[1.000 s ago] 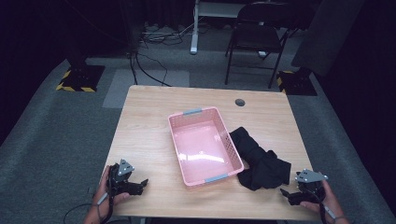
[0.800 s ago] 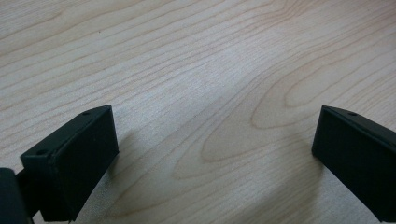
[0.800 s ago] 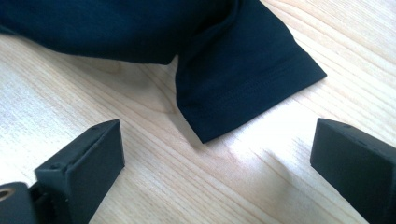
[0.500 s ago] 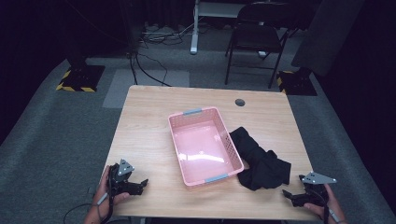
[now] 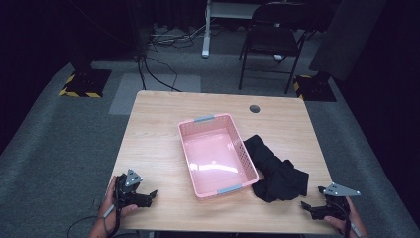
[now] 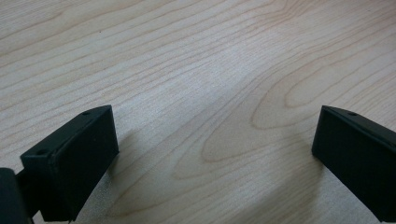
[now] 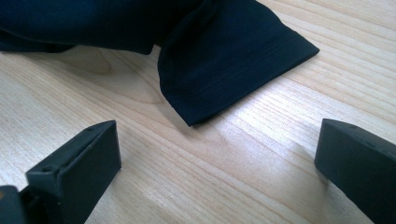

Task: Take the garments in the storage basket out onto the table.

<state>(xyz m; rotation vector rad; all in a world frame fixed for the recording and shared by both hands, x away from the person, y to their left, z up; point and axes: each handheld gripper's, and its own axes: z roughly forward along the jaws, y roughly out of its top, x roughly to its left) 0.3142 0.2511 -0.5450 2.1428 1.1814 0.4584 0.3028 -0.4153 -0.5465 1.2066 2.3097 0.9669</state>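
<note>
While the right gripper (image 7: pixel 217 163) had just been opened wide, empty, the dark garment (image 7: pixel 224 60) was seen crumpled, its stitched hem flat.

one pink basket (image 5: pixel 216 153), one dark garment (image 5: pixel 277 171), two grippers (image 5: pixel 148 196)

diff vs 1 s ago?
The right tool has pulled back slightly toward the table's near edge, and its jaws have just been opening with nothing between them; the black cloth lies just ahead. The left tool, pink basket and cloth stayed put.
</note>
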